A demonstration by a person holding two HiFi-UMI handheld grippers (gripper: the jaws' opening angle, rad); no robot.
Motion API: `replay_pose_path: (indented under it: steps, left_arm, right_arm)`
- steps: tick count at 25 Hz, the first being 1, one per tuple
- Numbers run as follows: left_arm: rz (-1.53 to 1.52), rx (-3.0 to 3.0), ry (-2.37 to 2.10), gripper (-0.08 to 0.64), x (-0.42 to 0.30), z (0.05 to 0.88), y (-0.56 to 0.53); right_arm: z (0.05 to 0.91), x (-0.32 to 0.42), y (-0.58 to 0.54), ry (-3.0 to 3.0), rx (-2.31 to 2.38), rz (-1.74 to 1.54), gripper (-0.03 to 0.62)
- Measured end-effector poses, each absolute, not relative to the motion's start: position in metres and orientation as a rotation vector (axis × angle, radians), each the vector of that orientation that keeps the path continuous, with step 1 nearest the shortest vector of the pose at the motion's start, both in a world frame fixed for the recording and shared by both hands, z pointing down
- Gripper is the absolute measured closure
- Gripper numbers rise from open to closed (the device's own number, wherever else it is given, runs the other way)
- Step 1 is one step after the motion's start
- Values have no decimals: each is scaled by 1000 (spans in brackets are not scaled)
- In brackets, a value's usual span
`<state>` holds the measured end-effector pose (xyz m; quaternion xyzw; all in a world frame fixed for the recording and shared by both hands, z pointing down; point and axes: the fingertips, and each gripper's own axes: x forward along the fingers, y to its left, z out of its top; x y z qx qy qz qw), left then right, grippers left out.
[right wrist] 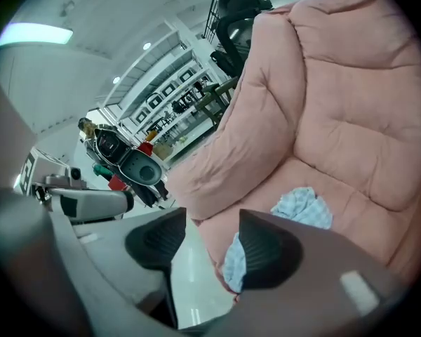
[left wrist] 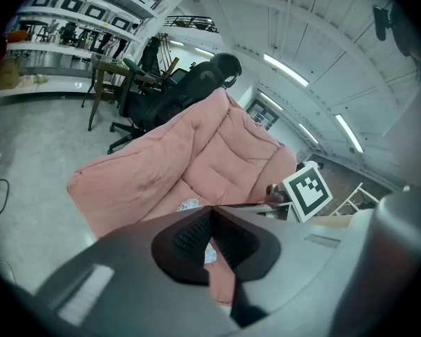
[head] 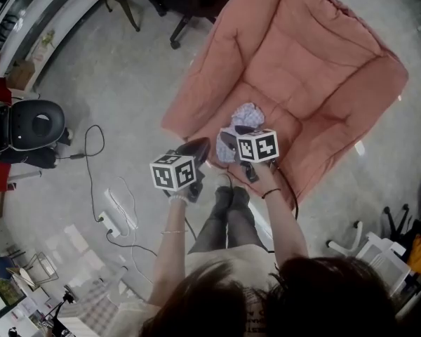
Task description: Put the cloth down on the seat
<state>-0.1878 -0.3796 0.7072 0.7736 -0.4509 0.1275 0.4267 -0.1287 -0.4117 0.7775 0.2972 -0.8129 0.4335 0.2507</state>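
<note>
**A:** Which step is this? The pink armchair (head: pixel 323 69) already has the cloth (right wrist: pixel 302 206) on its seat.

**B:** Yeah, I'd call the drop basically done. The cloth's bunched up on the cushion toward the near edge, with one end drooping over the front. The right gripper (right wrist: pixel 210 223) has its jaws spread wide and is holding nothing. It sits just on the near side of the cloth, and a fold shows right by one jaw, can't tell if it touches. The left gripper (left wrist: pixel 212 209) is pinched together, empty, off to the left.

**A:** Next move?

**B:** Probably just pull the right one back cleanly without snagging that drooping end.
</note>
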Motion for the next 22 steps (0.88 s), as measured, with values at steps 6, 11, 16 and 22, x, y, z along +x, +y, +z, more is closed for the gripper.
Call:
replay_pose_path:
  steps: [6,11,16,22]
  left_arm:
    - [279,1936,-1136,554,-181,684,-369]
    - [263,1973,-1121,554,-170,657,-363]
    - [234,2017,-1093,554,-158,626,-355]
    - [208,2092,-1058,554,-147,586,-348]
  right_arm:
    - [746,-125,-397,-2274,818,1211,395]
    - [704,-120,-392,-2354,850,1186,412]
    - [649,-113,-391,-2459,908,1155,444]
    - [591,-111,-387,-2561,905,1063,468]
